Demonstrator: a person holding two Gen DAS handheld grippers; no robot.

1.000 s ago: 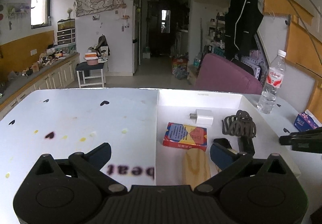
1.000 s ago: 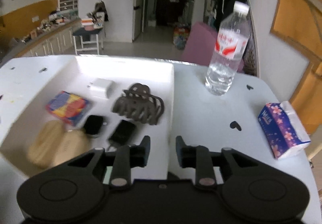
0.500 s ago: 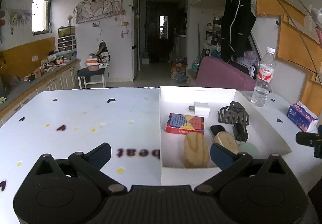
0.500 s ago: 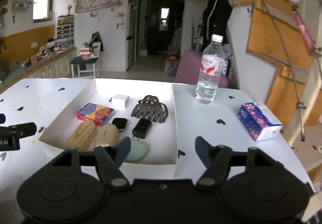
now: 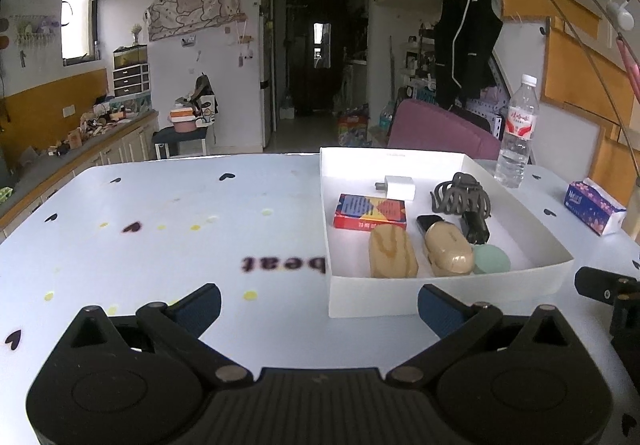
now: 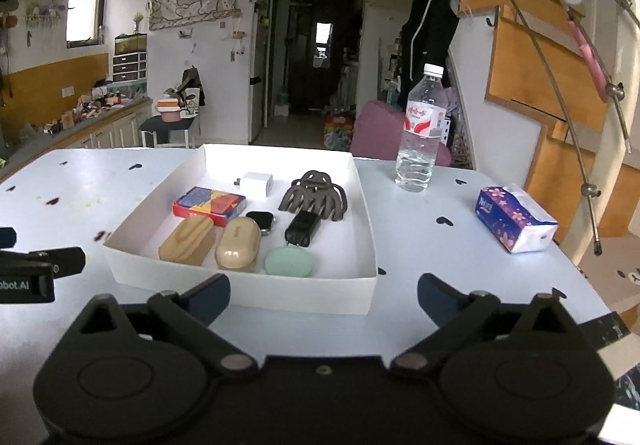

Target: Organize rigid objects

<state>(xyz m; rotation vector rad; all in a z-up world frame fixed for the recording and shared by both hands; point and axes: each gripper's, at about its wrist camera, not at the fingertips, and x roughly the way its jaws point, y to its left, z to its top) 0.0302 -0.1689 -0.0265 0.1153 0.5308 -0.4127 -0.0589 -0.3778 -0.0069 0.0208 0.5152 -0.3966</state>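
A white tray (image 6: 248, 291) (image 5: 448, 295) on the table holds several rigid objects: a white charger (image 6: 256, 184), a red-and-blue card box (image 6: 209, 205), a dark hair claw (image 6: 314, 196), a black adapter (image 6: 303, 227), a smartwatch (image 6: 262, 221), a wooden block (image 6: 186, 241), a beige case (image 6: 238, 249) and a mint round case (image 6: 289, 262). My left gripper (image 5: 319, 309) is open and empty, just in front of the tray's near left corner. My right gripper (image 6: 323, 297) is open and empty, in front of the tray's near wall.
A water bottle (image 6: 421, 133) stands behind the tray on the right. A tissue pack (image 6: 514, 219) lies at the table's right edge. A pink chair (image 5: 440, 135) stands behind the table. The tabletop (image 5: 160, 229) left of the tray bears heart marks and printed letters.
Both grippers have drawn back from the tray toward the table's near edge. The right gripper's jaws have opened wide. The mint case now lies in the tray.
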